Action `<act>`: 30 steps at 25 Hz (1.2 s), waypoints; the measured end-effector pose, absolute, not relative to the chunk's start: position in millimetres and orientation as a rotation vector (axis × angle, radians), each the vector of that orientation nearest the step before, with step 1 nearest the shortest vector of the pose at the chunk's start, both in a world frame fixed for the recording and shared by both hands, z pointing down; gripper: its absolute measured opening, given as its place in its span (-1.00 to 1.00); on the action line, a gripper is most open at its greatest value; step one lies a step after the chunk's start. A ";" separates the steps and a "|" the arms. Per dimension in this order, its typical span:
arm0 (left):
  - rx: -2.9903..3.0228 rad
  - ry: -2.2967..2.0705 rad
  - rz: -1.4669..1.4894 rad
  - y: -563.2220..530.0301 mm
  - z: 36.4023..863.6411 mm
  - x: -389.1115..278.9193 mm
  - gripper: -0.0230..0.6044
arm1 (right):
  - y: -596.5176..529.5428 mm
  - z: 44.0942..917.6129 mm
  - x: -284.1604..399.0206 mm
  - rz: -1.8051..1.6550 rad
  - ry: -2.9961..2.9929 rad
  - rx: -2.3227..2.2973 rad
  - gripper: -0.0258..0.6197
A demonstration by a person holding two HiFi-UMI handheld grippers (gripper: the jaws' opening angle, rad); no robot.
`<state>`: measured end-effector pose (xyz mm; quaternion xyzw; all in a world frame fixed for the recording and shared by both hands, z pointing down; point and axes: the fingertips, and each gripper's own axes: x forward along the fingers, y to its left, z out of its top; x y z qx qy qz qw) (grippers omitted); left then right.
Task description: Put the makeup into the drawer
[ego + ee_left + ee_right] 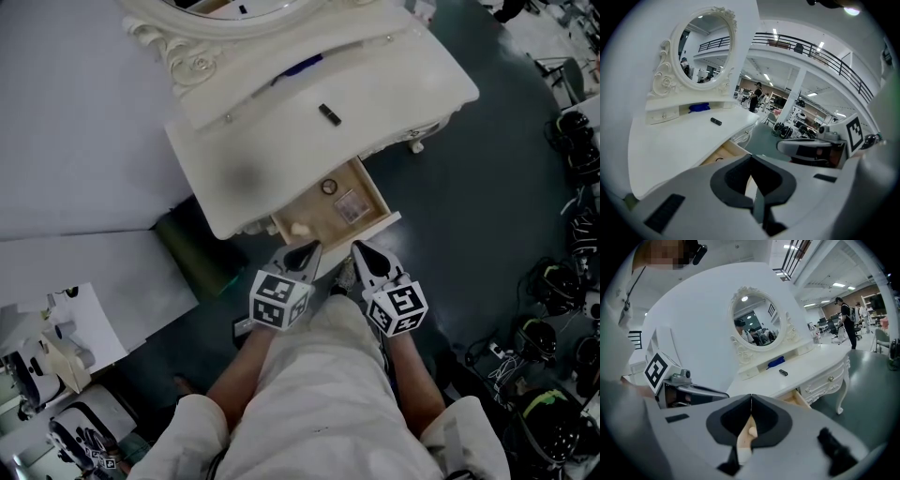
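Left claw (298,255) and right claw (367,255) were both closed and empty, side by side at lower centre, just below the open drawer (370,228). Black makeup tube (328,113) lay on the white surface (281,150), upper centre, well apart from both.

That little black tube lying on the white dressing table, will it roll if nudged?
Probably: the black tube lies on its side on the smooth tabletop, so a sideways nudge may roll it. It looks small and rigid, so likely light and easy to pinch.
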<state>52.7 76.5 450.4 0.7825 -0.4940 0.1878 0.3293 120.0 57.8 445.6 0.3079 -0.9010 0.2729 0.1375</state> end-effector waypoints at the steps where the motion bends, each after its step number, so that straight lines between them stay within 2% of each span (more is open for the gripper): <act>1: 2.044 -1.292 0.492 76.7 451.1 52.1 -0.90 | 56.7 447.1 119.3 0.785 -2.601 0.888 -0.88; 16: 1.999 -1.207 0.507 86.9 482.3 28.0 -0.90 | -28.2 494.7 92.0 0.601 -2.432 0.857 -0.87; 17: 1.992 -1.206 0.503 87.0 483.5 23.7 -0.90 | -39.1 499.8 89.3 0.589 -2.421 0.865 -0.83; 19: 1.980 -1.215 0.492 85.9 483.3 12.5 -0.90 | -60.4 511.7 80.8 0.560 -2.402 0.862 -0.52; 25: 1.970 -1.241 0.500 87.7 485.7 -26.4 -0.90 | -122.9 540.6 48.0 0.434 -2.344 0.862 -0.30; 30: 1.938 -1.246 0.509 89.4 492.3 -55.0 -0.90 | -177.3 556.4 20.2 0.295 -2.288 0.859 -0.23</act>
